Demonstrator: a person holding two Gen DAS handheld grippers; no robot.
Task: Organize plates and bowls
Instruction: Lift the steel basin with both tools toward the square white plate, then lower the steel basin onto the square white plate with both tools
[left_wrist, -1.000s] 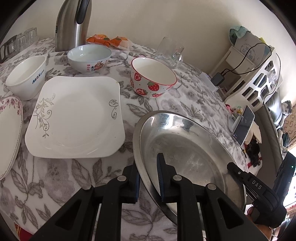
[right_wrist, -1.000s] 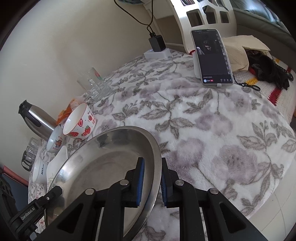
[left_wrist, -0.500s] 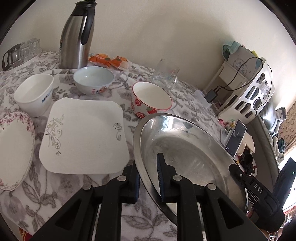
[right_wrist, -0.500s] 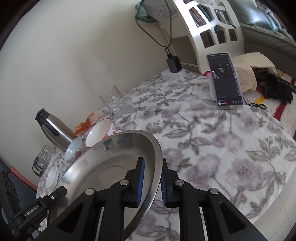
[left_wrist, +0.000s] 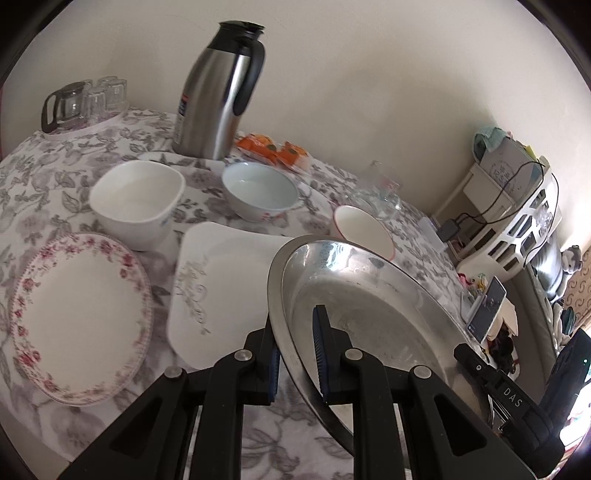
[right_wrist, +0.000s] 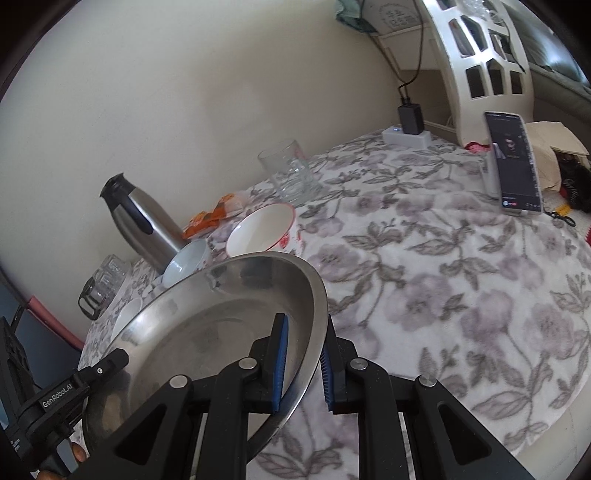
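Left wrist view puts your left gripper (left_wrist: 297, 350) clamped on the near rim of the steel plate (left_wrist: 369, 314), one pad inside the dish and one outside under the lip. Your right gripper (right_wrist: 304, 363) is pinched on the opposite rim of that same steel plate (right_wrist: 221, 321), so you hold it between both hands, tilted and raised over the floral tablecloth (right_wrist: 443, 295). Just beyond the plate's far edge sits the red-rimmed bowl (left_wrist: 364, 230), partly hidden by it. To the left lies the square white plate (left_wrist: 221, 288), its right side covered by the steel rim, and next to that the round floral plate (left_wrist: 81, 317). Behind them stand the square white bowl (left_wrist: 136, 203) and the pale blue bowl (left_wrist: 260, 190), then the steel thermos jug (left_wrist: 221, 92) by the wall.
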